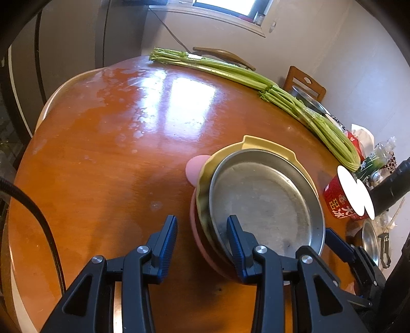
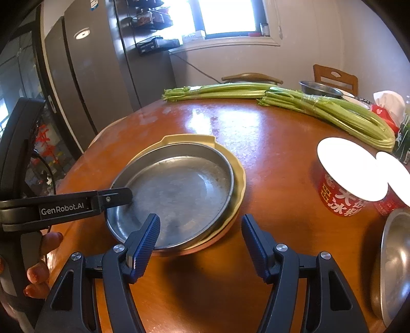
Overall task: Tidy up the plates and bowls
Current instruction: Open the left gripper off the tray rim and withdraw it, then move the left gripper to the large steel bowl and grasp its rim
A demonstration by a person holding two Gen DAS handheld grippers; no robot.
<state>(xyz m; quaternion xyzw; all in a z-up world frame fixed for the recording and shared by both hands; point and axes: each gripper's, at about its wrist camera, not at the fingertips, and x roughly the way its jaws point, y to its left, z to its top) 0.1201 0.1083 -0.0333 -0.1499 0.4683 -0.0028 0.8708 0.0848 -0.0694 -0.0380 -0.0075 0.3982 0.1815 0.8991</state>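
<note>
The steel plate (image 2: 176, 194) sits atop the yellow dish (image 2: 238, 176) and pink plate (image 1: 194, 166), stacked mid-table (image 1: 102, 153). Both grippers, left (image 1: 202, 235) and right (image 2: 201, 238), straddle its rim with jaws apart. Stacking appears finished here; next you likely fetch the steel bowl (image 2: 394, 263).

Bright window (image 2: 225, 15) backlight, glare on table (image 1: 179, 102), fisheye edges dark w/ distortion
</note>
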